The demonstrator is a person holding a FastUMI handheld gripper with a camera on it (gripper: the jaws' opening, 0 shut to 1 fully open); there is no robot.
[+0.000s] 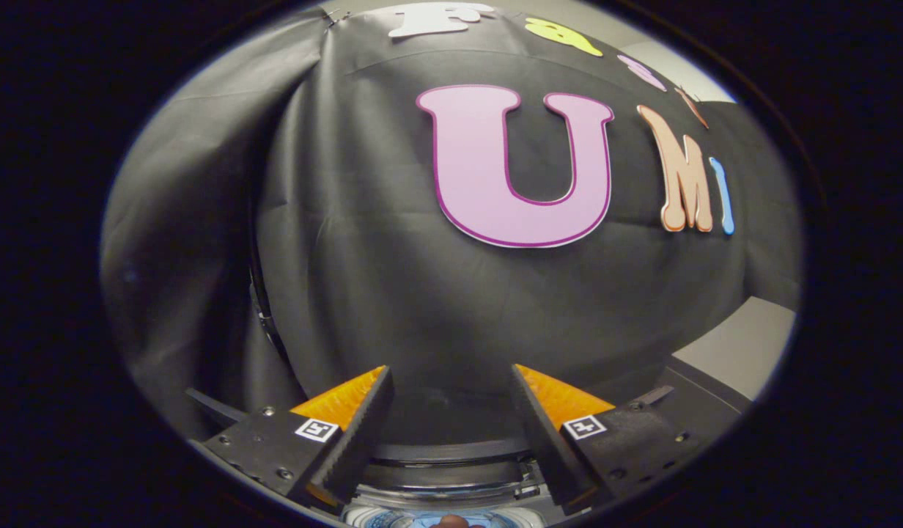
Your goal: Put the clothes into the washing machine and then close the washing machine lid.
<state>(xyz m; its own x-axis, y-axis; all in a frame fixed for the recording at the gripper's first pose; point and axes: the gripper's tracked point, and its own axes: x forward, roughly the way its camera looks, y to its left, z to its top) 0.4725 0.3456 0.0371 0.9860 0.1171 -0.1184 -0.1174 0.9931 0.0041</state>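
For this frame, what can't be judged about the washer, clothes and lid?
- Washer: a sliver shows low between the open gripper fingers; the rest is cut off.
- Lid: open or closed, cannot tell.
- Clothes: a small pale-blue patch at the bottom, too little to identify.
- Gripper holds nothing, facing the booth wall.

Gripper [451, 381] fingers stand apart with nothing between them, pointing at the black cloth booth wall [363, 257] beyond. Below and between the fingers sits the dark curved rim of the raised washing machine lid [444, 451], with the washing machine's open tub [437, 517] just beneath it. A pale wall panel [737, 352] lies to the right of the cloth.
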